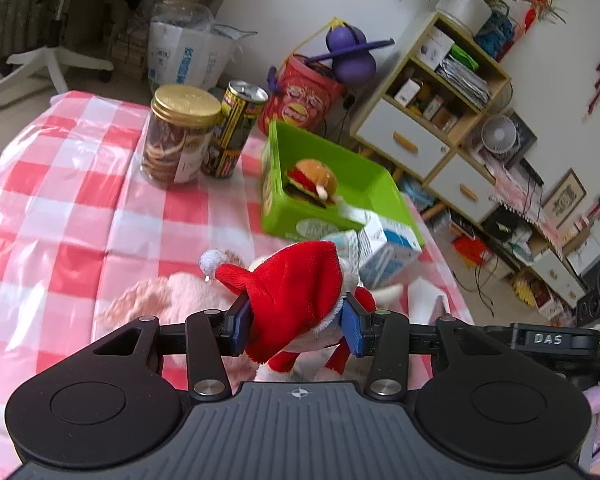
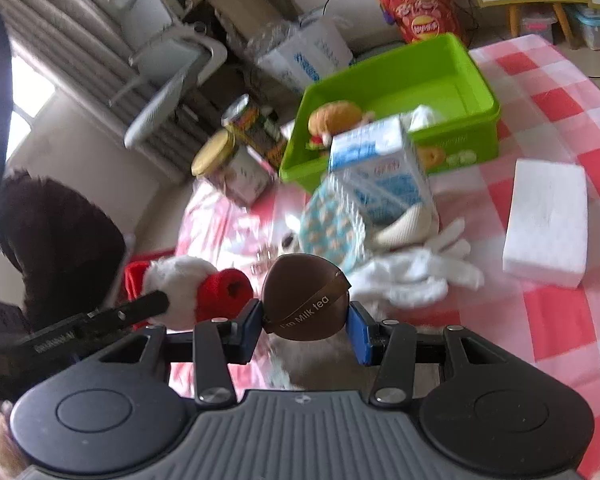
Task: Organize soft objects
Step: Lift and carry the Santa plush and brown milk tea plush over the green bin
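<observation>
My left gripper (image 1: 296, 326) is shut on a red Santa plush (image 1: 296, 288) with a white pom-pom, held above the checked tablecloth; the plush also shows in the right wrist view (image 2: 204, 292). My right gripper (image 2: 305, 326) is shut on a brown "I'm Milk tea" plush (image 2: 306, 300). A green bin (image 1: 364, 184) stands beyond; it holds a burger plush (image 1: 314, 180). The bin (image 2: 452, 136) and burger (image 2: 334, 118) also show in the right wrist view. A pink plush (image 1: 168, 292) lies under the left gripper. A white bunny plush (image 2: 412, 268) lies ahead of the right gripper.
A cookie jar (image 1: 180, 136) and a can (image 1: 236, 132) stand at the back of the table. A milk carton (image 2: 380, 172) stands before the bin, a round patterned item (image 2: 328, 228) against it. A white foam block (image 2: 546, 220) lies right. Shelves (image 1: 432, 112) stand beyond.
</observation>
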`<state>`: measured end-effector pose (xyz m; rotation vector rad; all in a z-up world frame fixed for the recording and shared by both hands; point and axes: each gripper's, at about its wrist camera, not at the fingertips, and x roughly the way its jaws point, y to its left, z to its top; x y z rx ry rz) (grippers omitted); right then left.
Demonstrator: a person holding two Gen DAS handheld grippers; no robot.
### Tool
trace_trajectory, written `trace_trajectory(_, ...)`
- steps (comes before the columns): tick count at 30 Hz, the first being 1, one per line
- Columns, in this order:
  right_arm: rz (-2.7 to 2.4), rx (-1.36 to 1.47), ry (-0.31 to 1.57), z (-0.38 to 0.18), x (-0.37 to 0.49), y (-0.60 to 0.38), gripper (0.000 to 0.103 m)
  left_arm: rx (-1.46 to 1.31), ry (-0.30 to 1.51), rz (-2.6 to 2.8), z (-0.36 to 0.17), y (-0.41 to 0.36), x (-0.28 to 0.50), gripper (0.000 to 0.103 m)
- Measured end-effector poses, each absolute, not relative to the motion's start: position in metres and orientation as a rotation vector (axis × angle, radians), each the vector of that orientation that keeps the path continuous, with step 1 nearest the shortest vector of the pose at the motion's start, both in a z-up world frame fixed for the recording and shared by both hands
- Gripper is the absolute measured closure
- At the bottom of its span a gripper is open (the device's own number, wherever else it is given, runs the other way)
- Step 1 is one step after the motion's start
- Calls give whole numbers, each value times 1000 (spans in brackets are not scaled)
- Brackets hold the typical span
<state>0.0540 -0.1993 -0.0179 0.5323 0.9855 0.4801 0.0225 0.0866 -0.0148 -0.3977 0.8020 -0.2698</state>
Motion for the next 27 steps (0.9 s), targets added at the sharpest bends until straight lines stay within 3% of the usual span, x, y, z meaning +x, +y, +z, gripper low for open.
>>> trace_trajectory(13, 398, 660, 843, 5, 129, -256, 83, -396, 740, -271, 1, 52, 107, 57)
trace_trajectory(27, 301, 635, 864, -30, 226, -270, 83, -272, 764, -335, -5, -37, 243, 57)
